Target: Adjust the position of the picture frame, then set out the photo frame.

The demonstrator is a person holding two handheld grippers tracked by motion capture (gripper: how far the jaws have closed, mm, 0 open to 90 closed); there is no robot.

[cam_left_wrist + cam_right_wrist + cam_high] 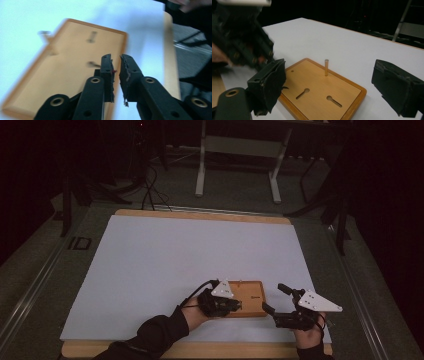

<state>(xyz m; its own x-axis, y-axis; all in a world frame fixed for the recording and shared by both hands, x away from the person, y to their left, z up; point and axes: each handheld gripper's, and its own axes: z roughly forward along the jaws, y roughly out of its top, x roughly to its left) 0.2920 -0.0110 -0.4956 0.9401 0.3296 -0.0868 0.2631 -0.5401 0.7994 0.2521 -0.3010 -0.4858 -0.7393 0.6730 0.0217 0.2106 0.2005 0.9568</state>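
A wooden board (251, 298) lies near the front of the table. It carries an upright wooden peg (326, 67), two keyhole slots (302, 93) and a small hole (292, 71). My left gripper (238, 306) hovers over the board's left part. In the left gripper view its jaws (116, 67) stand a narrow gap apart with nothing between them, above the blurred board (70, 57). My right gripper (276, 299) sits just right of the board, jaws wide open and empty. In the right gripper view the board (352, 88) lies between its fingers (270, 85).
The board rests on a white sheet (190, 250) covering a wooden tabletop (200, 214). Beyond the far edge stand a metal frame's legs (201, 175) and cables (149, 190) on a dark floor. The person's dark sleeve (150, 337) comes in at the bottom.
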